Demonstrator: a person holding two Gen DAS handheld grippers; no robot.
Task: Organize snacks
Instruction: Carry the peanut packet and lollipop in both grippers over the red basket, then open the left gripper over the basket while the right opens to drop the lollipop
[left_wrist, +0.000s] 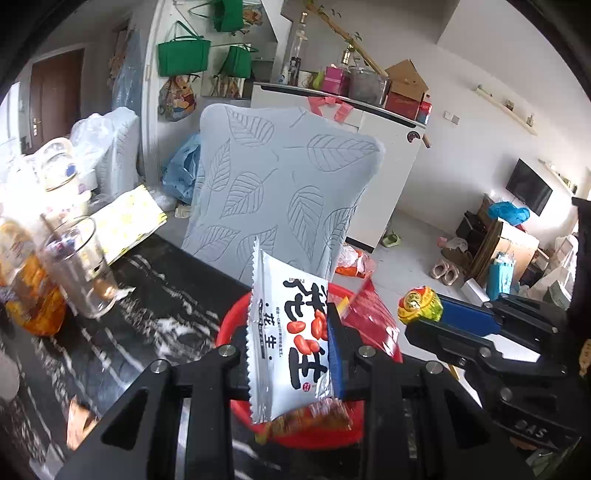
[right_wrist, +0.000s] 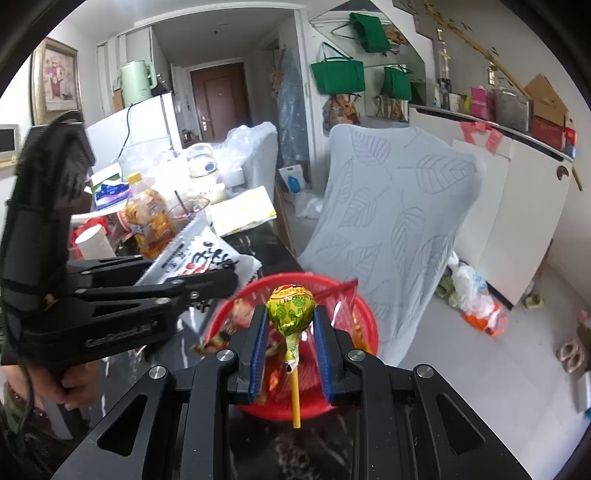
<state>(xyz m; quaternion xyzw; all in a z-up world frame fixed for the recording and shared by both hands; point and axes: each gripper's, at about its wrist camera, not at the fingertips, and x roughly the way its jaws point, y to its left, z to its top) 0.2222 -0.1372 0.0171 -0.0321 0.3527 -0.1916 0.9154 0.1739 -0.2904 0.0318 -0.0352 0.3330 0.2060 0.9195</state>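
Left hand-held gripper (left_wrist: 291, 354): black frame with blue pads, clenched on a white foil peanut packet (left_wrist: 288, 343) with black characters and red peanut pictures. The packet stands on edge between the jaws, serrated seam toward the left of the left wrist view, held in the air above a round red plastic mesh basket (left_wrist: 231, 325).

Right hand-held gripper (right_wrist: 291, 332): same build, clenched on a lollipop in a yellow-green wrapper (right_wrist: 291, 308). The ball sits at the fingertips, the yellow stick pointing back toward the camera between the blue pads. It too is above the basket, seen in the right wrist view as a red rim (right_wrist: 369, 325).

Basket contents: a red transparent wrapper (left_wrist: 373, 317) leans against the far rim; other orange-red wrapped snacks (left_wrist: 314, 421) lie lower in it, blurred, type not readable.

The basket rests on a black, white-veined marble-look desk (left_wrist: 147, 302). At the left of the desk: a clear drinking glass (left_wrist: 79, 266), an orange drink bottle (right_wrist: 147, 218) and a white paper cup (right_wrist: 94, 242), well apart from the basket.

Beyond the desk edge stands a chair with a pale grey leaf-pattern cover (left_wrist: 280, 192).

From the right wrist view the left gripper is at the left, its handle held by a person's hand (right_wrist: 74, 391).
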